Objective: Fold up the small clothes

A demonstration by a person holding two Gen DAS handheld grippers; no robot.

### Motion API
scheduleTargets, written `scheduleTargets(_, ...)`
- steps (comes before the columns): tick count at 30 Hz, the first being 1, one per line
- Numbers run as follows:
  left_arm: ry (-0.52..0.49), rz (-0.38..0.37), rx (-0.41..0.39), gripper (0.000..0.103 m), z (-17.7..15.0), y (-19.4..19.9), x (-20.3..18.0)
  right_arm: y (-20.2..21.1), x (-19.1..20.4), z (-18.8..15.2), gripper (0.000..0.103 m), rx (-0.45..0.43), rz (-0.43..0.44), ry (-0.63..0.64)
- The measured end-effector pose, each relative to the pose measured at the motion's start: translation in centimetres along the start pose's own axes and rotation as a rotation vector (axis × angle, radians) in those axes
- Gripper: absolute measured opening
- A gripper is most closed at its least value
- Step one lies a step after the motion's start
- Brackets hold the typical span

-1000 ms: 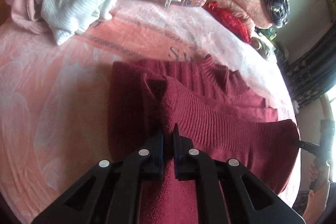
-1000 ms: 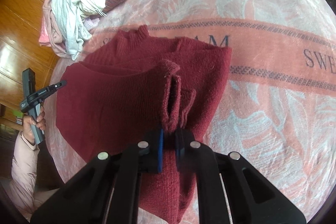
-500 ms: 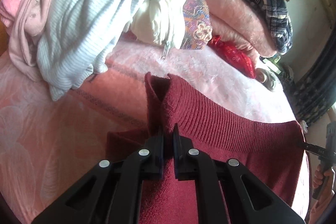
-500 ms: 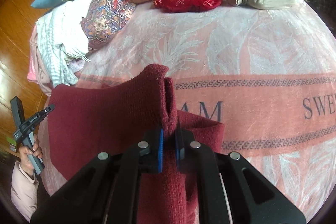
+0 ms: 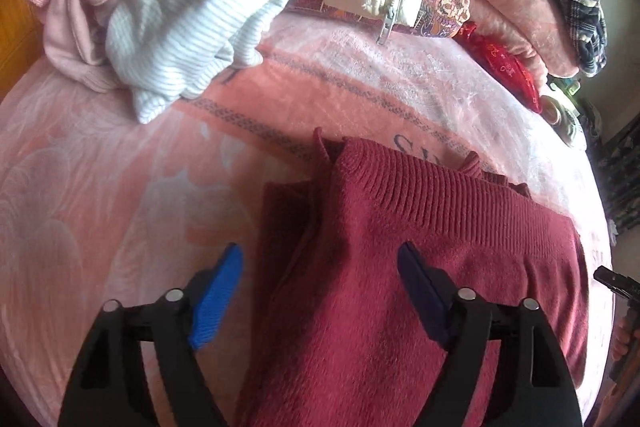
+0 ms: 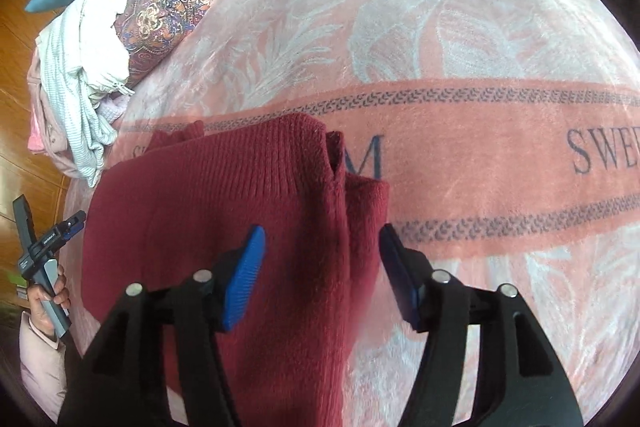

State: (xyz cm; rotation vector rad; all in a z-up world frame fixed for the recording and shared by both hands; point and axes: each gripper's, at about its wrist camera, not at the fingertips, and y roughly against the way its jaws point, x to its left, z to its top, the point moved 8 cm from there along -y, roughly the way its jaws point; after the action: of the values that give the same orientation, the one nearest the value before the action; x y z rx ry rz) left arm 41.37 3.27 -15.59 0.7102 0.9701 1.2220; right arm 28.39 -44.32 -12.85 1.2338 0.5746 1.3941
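Red sweater (image 6: 224, 227) lies folded on the bed blanket (image 6: 460, 67), ribbed hem far. Left tool (image 5: 320, 267) and right tool (image 6: 322, 247) both wide, empty, over it. Next: regrip both side edges evenly, fold square.

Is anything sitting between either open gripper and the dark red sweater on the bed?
Nothing visible. The left gripper and right gripper are both open directly over the red sweater. The pile of clothes lies apart, further back on the blanket.
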Motion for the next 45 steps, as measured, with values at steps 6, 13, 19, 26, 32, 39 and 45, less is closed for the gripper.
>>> scheduleTargets(6, 0.068, -0.075, 0.101, 0.089, -4.5, 3.1, 3.6, 2.7, 0.3, -6.1, 0.068, 0.095, 0.012, 0.011)
scheduleTargets(13, 0.064, -0.107, 0.165, 0.089, -8.2, 2.9, 4.4, 1.1, 0.6, -9.8, 0.072, 0.175, 0.055, -0.018)
scheduleTargets(19, 0.024, -0.105, 0.213, 0.089, -9.0, 0.7, 3.3, -2.2, 0.1, -10.3, 0.073, 0.237, 0.056, -0.030)
scheduleTargets(26, -0.009, -0.156, 0.258, 0.092, -9.8, -0.4, 1.5, -2.8, 0.6, -10.6, 0.071, 0.243, 0.082, 0.029)
scheduleTargets(32, -0.076, -0.155, 0.277, 0.065, -10.7, -0.6, -0.2, -3.2, 1.2, -10.9, 0.039, 0.243, 0.104, 0.025)
scheduleTargets(39, -0.001, -0.223, 0.290, 0.027, -11.0, 0.6, -0.7, -1.4, 2.4, -10.5, 0.021, 0.220, 0.137, 0.006)
scheduleTargets(45, -0.002, -0.282, 0.314, 0.024, -11.7, 3.7, -2.6, 3.3, 3.2, -11.8, 0.020, 0.204, 0.183, 0.015)
